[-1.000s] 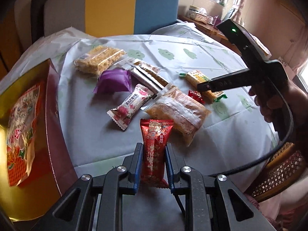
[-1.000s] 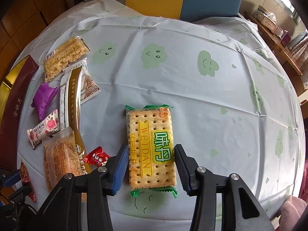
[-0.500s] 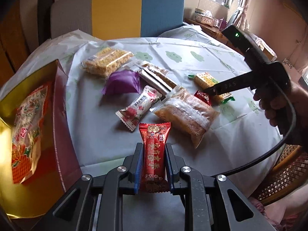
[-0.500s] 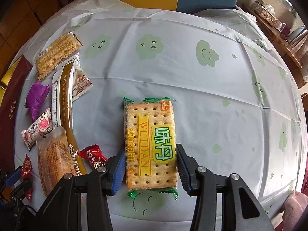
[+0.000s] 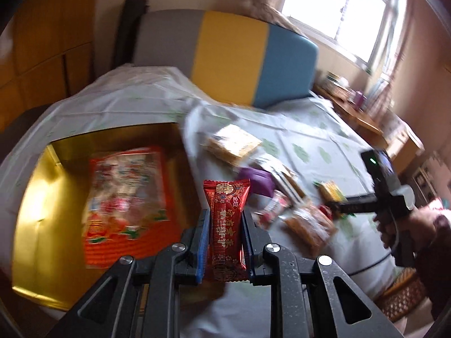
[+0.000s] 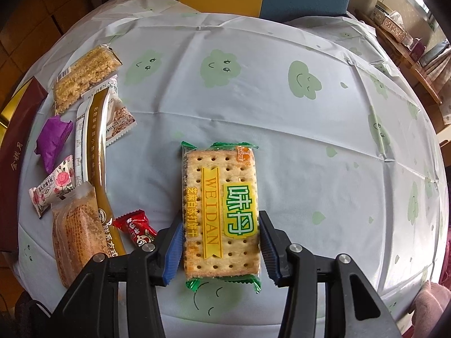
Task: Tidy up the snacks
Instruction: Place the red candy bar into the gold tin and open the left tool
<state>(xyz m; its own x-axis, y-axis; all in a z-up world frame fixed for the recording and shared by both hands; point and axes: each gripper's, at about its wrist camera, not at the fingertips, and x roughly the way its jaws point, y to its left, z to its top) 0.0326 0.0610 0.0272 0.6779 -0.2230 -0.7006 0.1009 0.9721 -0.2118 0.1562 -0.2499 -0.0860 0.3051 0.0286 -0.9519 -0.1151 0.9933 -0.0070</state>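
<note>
My left gripper is shut on a red snack packet and holds it upright in the air, near the edge of a gold-lined box that holds an orange-red snack bag. My right gripper is open, its fingers on either side of a green-edged cracker pack that lies flat on the table. The pads stand close to the pack; contact is unclear. The right gripper also shows in the left wrist view.
On the cloud-print tablecloth lie a rice-crisp bar, a purple wrapper, a long brown stick pack, a rose-print candy, a wafer pack and a small red candy. A chair stands behind.
My left gripper has swung left and up with the red packet, so the gold box now lies ahead. My right gripper has closed in around the cracker pack's near end.
</note>
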